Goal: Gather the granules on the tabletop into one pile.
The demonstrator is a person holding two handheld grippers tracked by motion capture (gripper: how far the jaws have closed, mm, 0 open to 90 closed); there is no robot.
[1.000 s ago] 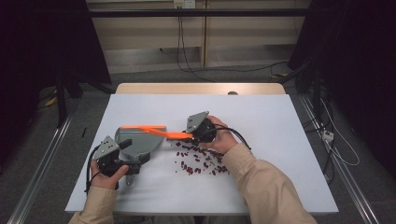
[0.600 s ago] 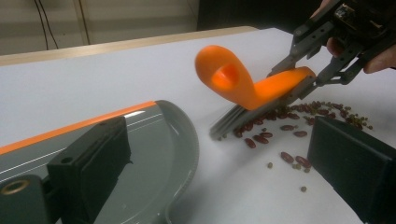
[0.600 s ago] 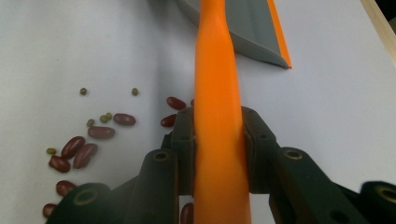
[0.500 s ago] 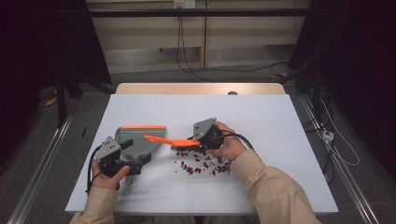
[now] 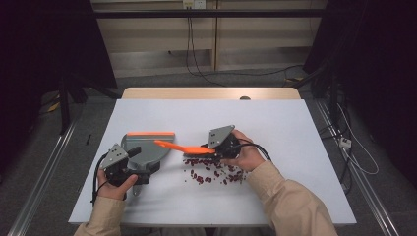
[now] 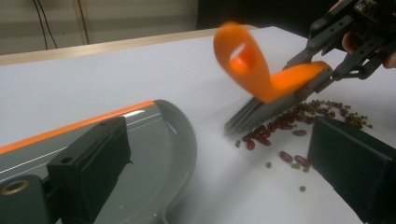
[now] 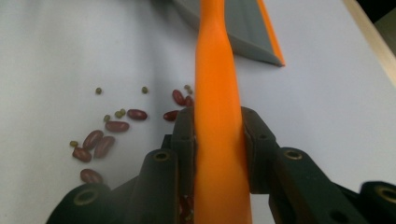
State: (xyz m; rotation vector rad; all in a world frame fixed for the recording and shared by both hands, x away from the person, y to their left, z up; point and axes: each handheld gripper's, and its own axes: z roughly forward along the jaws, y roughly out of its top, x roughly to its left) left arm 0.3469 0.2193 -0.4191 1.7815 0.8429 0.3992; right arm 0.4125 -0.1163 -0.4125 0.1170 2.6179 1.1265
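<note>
1. Two claws work near the table's point(image 5: 295, 123) front edge, each held in a hand whose tan sleeve comes in over that edge.
2. The right claw point(image 5: 212, 149) sits about midway along the front half, its jaws clamped together on the handle of an orange brush point(image 5: 183, 146), which points left toward the dustpan point(image 5: 147, 150).
3. In the left claw view the brush's grey bristles point(image 6: 252, 112) rest on the table at the near side of the bean scatter, with the looped orange handle end raised above them.
4. The left claw point(image 5: 140, 172) lies toward the front-left corner, gripping the grey dustpan by its handle; its jaws stand either side of that handle in its own view, but whether they press on it I cannot tell.
5. Red beans point(image 5: 211, 172) and a few small green ones point(image 7: 119, 113) lie scattered just in front of the right claw.
6. The far half and the right side of the table are bare white surface.
</note>
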